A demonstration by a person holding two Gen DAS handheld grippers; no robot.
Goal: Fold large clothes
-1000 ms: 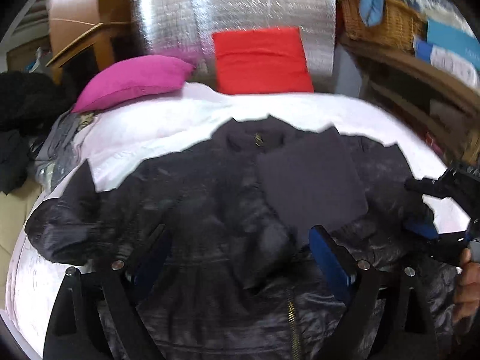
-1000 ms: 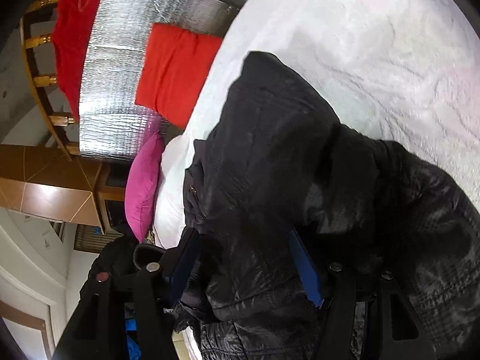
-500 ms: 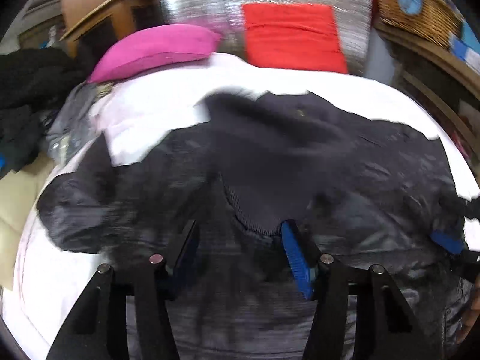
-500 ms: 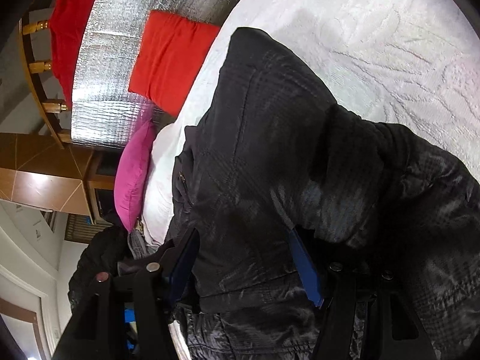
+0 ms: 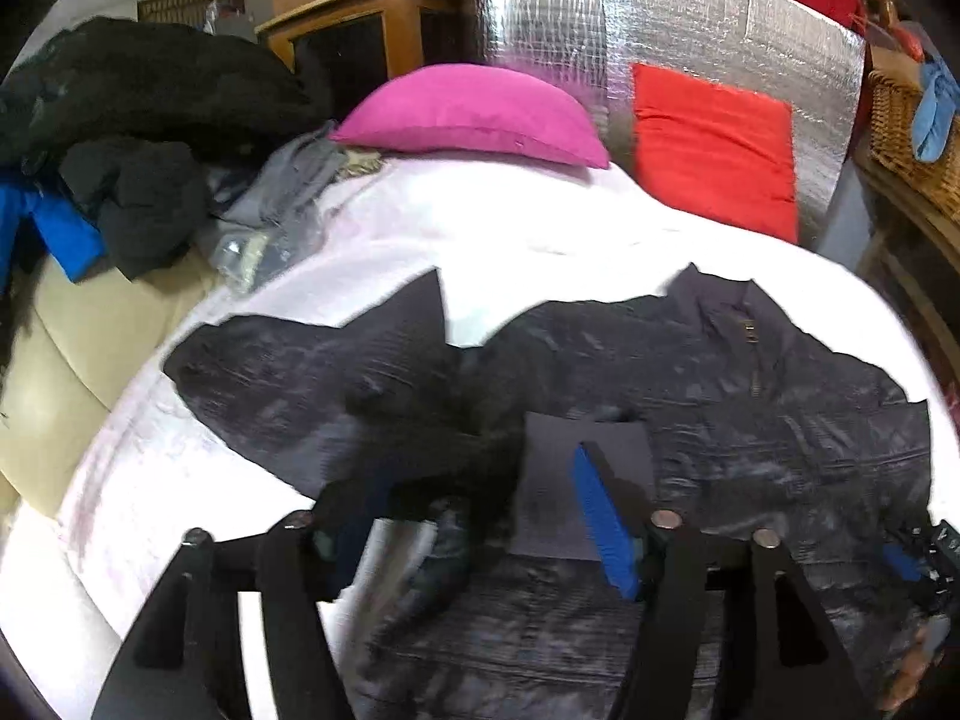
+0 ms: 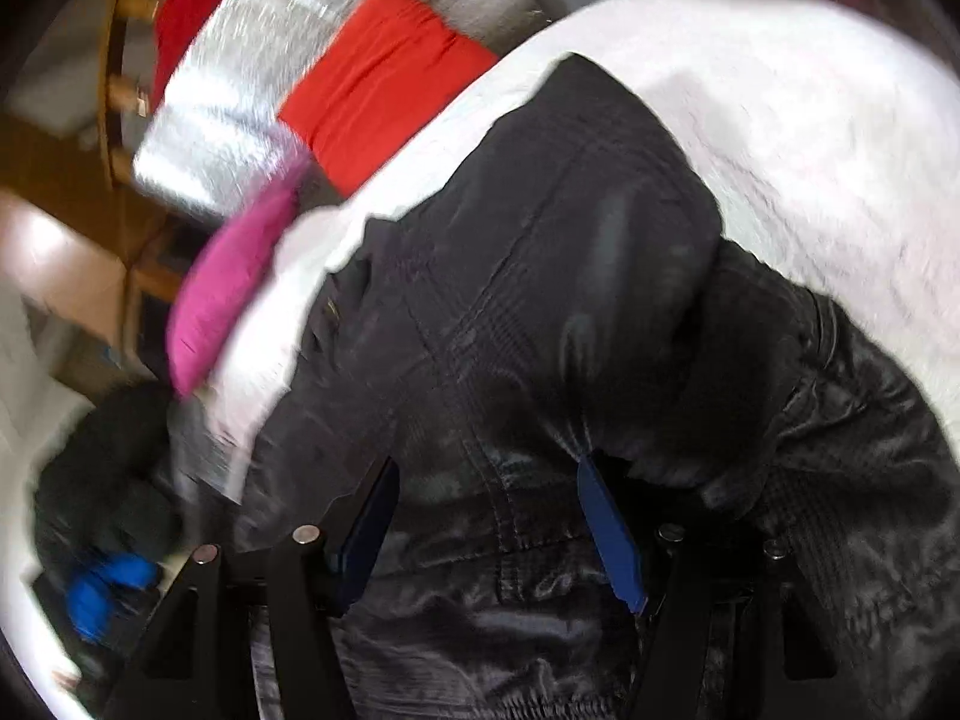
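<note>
A large black quilted jacket (image 5: 750, 420) lies spread on a white bed (image 5: 510, 234), collar toward the pillows, one sleeve stretched to the left. A dark flat square piece (image 5: 576, 462) lies on it. My left gripper (image 5: 474, 498) is open just above the jacket's left side, jaws wide apart with folds of fabric between them. My right gripper (image 6: 486, 510) is open over the jacket (image 6: 540, 300), blue pads either side of a seam. The right gripper also shows at the left wrist view's lower right edge (image 5: 918, 558).
A pink pillow (image 5: 474, 114) and a red cushion (image 5: 714, 144) lie at the bed's head against a silver foil panel (image 5: 660, 18). A pile of dark and blue clothes (image 5: 120, 150) sits at the left. A wicker basket (image 5: 906, 120) stands right.
The left gripper has swung left, toward the jacket's left sleeve and side. The right gripper has shifted and turned over the jacket; its view is blurred with motion. Both jaws stay open.
</note>
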